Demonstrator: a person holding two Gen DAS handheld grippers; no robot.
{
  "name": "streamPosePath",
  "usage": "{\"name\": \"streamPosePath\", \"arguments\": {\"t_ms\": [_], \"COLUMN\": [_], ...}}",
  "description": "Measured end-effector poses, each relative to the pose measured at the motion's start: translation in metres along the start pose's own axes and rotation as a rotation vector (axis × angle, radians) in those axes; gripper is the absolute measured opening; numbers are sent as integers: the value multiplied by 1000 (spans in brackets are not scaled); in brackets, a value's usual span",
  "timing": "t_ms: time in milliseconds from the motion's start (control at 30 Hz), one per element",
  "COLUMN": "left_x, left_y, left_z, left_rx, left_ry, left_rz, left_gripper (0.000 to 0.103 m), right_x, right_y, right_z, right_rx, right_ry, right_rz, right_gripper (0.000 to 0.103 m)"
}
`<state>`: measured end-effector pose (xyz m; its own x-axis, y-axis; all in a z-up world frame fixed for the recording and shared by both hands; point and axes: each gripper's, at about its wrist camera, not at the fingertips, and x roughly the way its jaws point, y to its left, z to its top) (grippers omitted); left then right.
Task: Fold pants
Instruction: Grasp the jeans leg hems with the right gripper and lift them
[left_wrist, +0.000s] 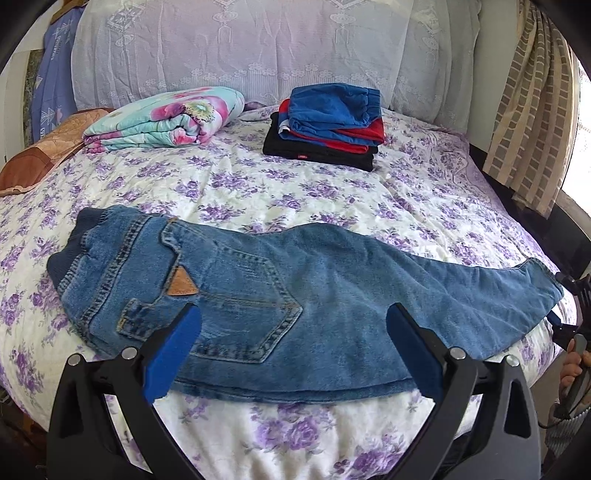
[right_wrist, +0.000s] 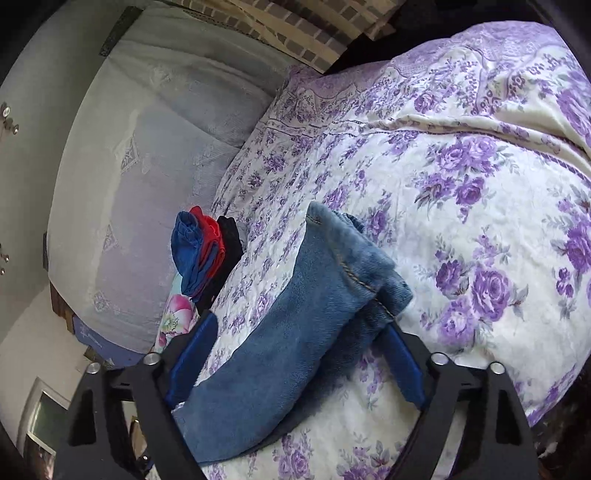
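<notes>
Left gripper (left_wrist: 293, 332) spread wide over the jeans (left_wrist: 295, 295), pinching nothing. Right gripper (right_wrist: 299, 332) spread around the jeans' leg cuff (right_wrist: 354, 266), pads not visibly pressing. Jeans flat across the near edge of the floral bedspread (left_wrist: 258, 184). Beyond the jeans: folded clothes stack (left_wrist: 325, 129), rolled quilt (left_wrist: 166, 118), lace-covered headboard (left_wrist: 240, 48).

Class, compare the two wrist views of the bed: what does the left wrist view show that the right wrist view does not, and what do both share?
Only the left wrist view shows the jeans whole, with waistband, back pocket and leather patch, plus the brown pillow.

Only the right wrist view shows the leg hem close up between the right gripper fingers.

Both show the floral bedsheet, the stack of folded clothes and the flowered quilt.
</notes>
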<state>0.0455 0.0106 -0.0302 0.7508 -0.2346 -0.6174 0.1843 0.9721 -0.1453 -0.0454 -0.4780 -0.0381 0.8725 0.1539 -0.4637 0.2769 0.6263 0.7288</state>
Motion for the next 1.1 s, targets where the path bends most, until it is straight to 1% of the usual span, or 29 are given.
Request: {"name": "streamPosePath", "arguments": {"t_ms": [67,100,133,167,233,267,333,367,433,500,567,633,733,800,867,933,1000,1100], "left_x": [8,12,17,22,35,43,58,65,67,63,52,32,-5,-27,-45,-61,-70,-73], "left_y": [-14,-22,-31,-40,-58,-64,-62,-58,-51,-52,-47,-35,0,33,65,98,126,154], "left_z": [5,7,7,7,3,-1,-10,-13,-18,-19,-16,-8,11,23,30,30,29,24], "left_rx": [8,21,38,61,123,147,157,154,148,160,132,116,72,13,-60,-145,-227,-287], "left_ry": [5,9,15,22,46,65,113,138,125,118,96,39,-60,-103,-132,-159,-169,-158], "left_rz": [-31,-46,-55,-60,-48,-18,26,24,0,8,1,4,53,99,129,143,155,164], "left_gripper": [98,98,98,98,98,98,98,99,99,99,98,98,98,98,98,98,98,98], "right_x": [6,7,8,8,8,8,7,6,5,2,-2,-8,-16,-15,-8,3,15,37], "right_y": [-10,-15,-18,-21,-21,-20,-18,-17,-14,-9,2,19,59,91,126,161,191,224], "right_z": [0,-1,-1,-3,-3,-3,-5,-6,-8,-8,-8,-9,-12,-19,-31,-53,-81,-131], "right_rx": [24,25,18,14,6,-1,-19,-31,-40,-58,-113,-189,-356,-486,-631,-786,-925,-1111], "right_ry": [16,16,16,17,16,15,5,-2,-13,-27,-51,-83,-138,-152,-155,-152,-142,-98], "right_rz": [-4,-15,-26,-26,-21,-23,-28,-32,-30,-29,-44,-63,-88,-98,-108,-111,-101,-77], "right_gripper": [53,48,39,35,35,34,32,30,27,25,23,22,18,17,17,16,16,16]}}
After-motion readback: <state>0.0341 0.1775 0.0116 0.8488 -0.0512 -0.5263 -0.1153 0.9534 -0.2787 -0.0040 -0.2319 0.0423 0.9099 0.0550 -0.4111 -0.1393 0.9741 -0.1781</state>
